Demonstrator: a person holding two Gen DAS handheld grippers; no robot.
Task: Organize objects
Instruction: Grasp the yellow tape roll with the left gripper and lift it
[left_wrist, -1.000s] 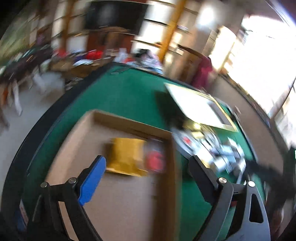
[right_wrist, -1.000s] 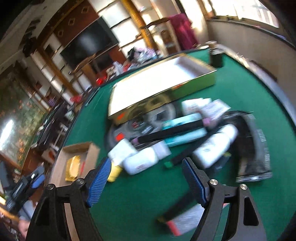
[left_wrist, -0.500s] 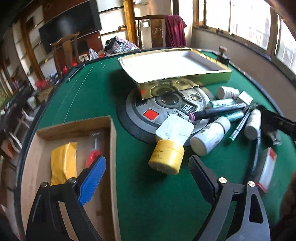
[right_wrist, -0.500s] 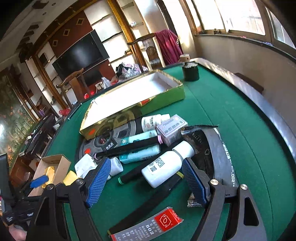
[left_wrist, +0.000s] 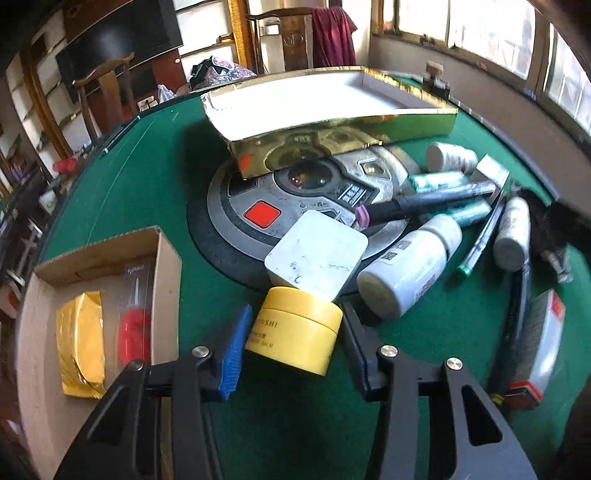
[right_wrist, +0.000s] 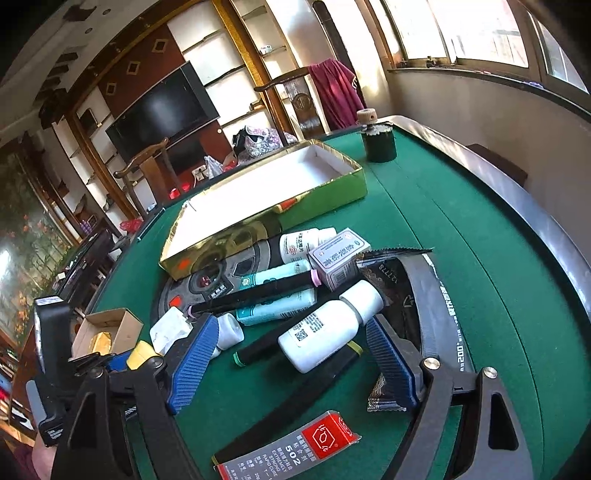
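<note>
Straddling the yellow jar (left_wrist: 295, 338), my left tongs (left_wrist: 291, 345) stood apart, 1 finger each side, because it lay nearest the cardboard box (left_wrist: 168, 258) left of them. My right tongs (right_wrist: 291, 360) gaped around the white bottle (right_wrist: 327, 326) on the desk (right_wrist: 461, 258).

Jar (left_wrist: 295, 332): on the table (left_wrist: 147, 177), between the left gripper's fingers (left_wrist: 234, 354).
Square block (left_wrist: 316, 254): just behind the jar, touching it.
Cardboard box (left_wrist: 168, 258): left of the jar.
Bottle (left_wrist: 406, 273): right of the jar.
Big tray (left_wrist: 332, 99): behind them all.
</note>
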